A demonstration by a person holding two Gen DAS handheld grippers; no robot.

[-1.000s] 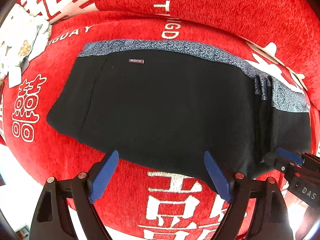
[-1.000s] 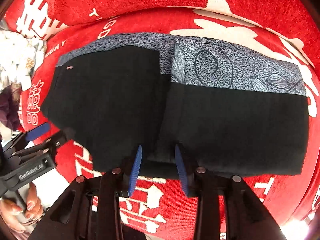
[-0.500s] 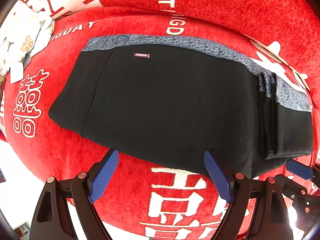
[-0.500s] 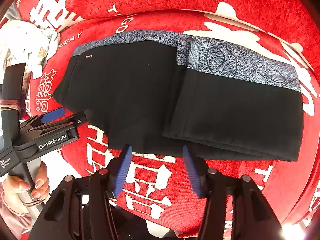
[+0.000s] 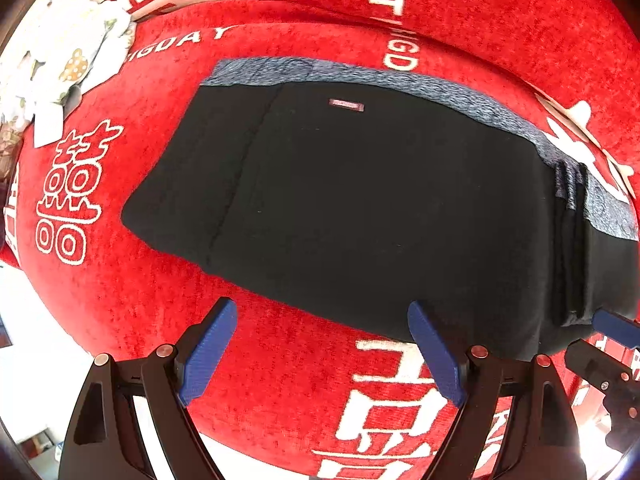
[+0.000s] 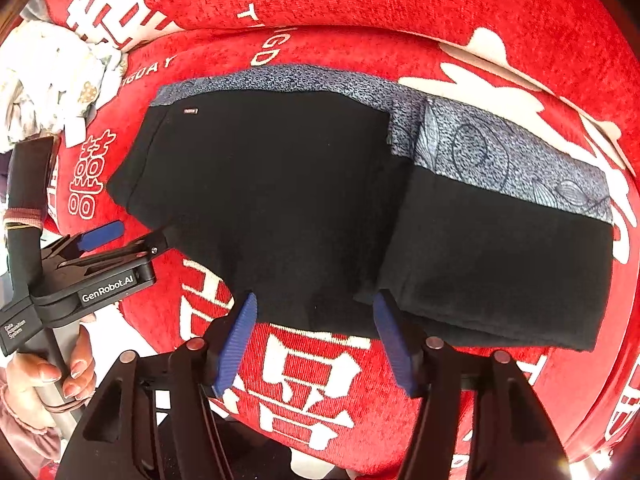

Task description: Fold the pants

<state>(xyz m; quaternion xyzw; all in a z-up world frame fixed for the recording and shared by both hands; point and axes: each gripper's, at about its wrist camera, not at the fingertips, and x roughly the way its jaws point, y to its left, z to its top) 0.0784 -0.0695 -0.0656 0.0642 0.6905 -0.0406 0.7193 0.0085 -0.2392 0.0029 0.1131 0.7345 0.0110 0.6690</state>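
Red sofa (image 6: 440,20) with white lettering carries the black pants (image 6: 280,200), lying flat with one end already folded over at the right. Risk: folded layer could slide open, since nothing pins it. Both units point down at the near hem: left hand-held gripper (image 5: 320,348) wide and empty, right hand-held gripper (image 6: 316,340) opening, pads clear of cloth, nothing held.

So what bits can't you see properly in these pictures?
- The small label on the pants: blurred in the left wrist view, too small in the right wrist view.
- What lies under the folded part: covered by its top layer.
- The right gripper: cut off by the left wrist view's edge.
- The white patterned cloth: cut off at both views' left edge.
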